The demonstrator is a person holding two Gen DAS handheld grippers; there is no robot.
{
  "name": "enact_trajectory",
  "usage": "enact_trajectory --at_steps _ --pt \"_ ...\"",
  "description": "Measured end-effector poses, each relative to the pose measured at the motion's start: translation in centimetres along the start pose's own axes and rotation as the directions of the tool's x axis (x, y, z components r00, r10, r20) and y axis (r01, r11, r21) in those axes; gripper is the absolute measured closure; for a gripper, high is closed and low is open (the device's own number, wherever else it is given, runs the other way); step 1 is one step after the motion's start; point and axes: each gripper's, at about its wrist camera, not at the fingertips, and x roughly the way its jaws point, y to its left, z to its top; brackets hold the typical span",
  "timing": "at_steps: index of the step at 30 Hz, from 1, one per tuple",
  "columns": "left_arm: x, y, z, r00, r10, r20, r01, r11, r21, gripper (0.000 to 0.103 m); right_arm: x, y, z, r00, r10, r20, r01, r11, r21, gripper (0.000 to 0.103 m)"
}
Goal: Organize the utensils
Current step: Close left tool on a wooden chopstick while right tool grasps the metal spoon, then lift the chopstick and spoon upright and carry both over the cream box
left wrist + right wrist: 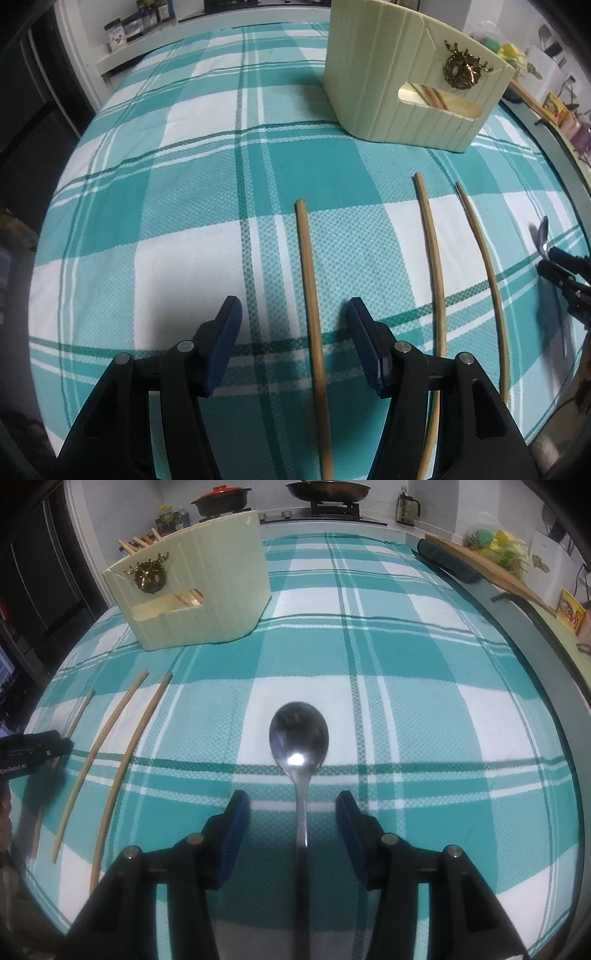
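Three wooden chopsticks lie side by side on the checked teal cloth. My left gripper is open, with the leftmost chopstick lying between its fingers. The other two chopsticks lie to its right. A steel spoon lies bowl-forward on the cloth, its handle running between the open fingers of my right gripper. The cream utensil box with a gold ornament stands at the back and holds several chopsticks; it also shows in the right wrist view.
A stove with a pan and a red-lidded pot stands behind the table. A wooden board and packets line the right counter. Jars sit on a shelf at the back left.
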Motion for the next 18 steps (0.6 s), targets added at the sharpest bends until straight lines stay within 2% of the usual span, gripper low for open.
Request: enact_trajectory --at_steps 3,5,7,8,9,10,11,15,18 --pt "0.4 0.1 0.9 1.000 0.001 -0.004 -0.001 1.000 -0.005 0.038 1.2 0.8 1.2 0.999 -0.032 0.020 0.033 0.998 -0.053 0.051" --pt "0.4 0.3 1.1 1.000 0.002 -0.008 -0.002 1.000 -0.018 0.044 1.7 0.9 2.0 0.999 -0.029 0.039 0.032 0.997 -0.064 0.050" --pt "0.2 0.5 1.2 1.000 0.005 -0.002 -0.005 1.000 -0.021 0.062 2.1 0.7 2.6 0.999 -0.030 0.039 0.032 0.998 -0.053 0.053" --pt "0.1 0.4 1.1 1.000 0.000 0.001 0.000 1.000 -0.021 0.067 2.1 0.8 2.7 0.998 -0.037 0.041 0.039 0.998 -0.057 0.062" --pt "0.0 0.5 1.0 1.000 0.003 0.005 -0.003 1.000 -0.020 0.081 2.1 0.7 2.7 0.998 -0.042 0.048 0.045 0.997 -0.061 0.067" --pt "-0.1 0.5 0.9 1.000 0.014 0.009 -0.014 1.000 -0.018 0.093 2.1 0.7 2.7 0.998 -0.041 0.054 0.044 0.997 -0.063 0.067" --pt "-0.1 0.5 0.9 1.000 0.014 0.011 -0.014 1.000 -0.021 0.096 2.1 0.6 2.6 0.997 -0.037 0.061 0.040 0.997 -0.063 0.067" --pt "-0.8 1.0 0.3 0.999 -0.021 0.033 0.023 0.997 -0.068 0.099 1.6 0.0 2.4 0.995 0.012 0.100 -0.009 0.999 -0.032 0.067" --pt "-2.4 1.0 -0.4 0.997 -0.017 0.079 0.023 0.997 -0.075 0.099 -0.1 -0.3 2.0 0.989 0.048 0.142 -0.046 0.999 -0.016 0.067"
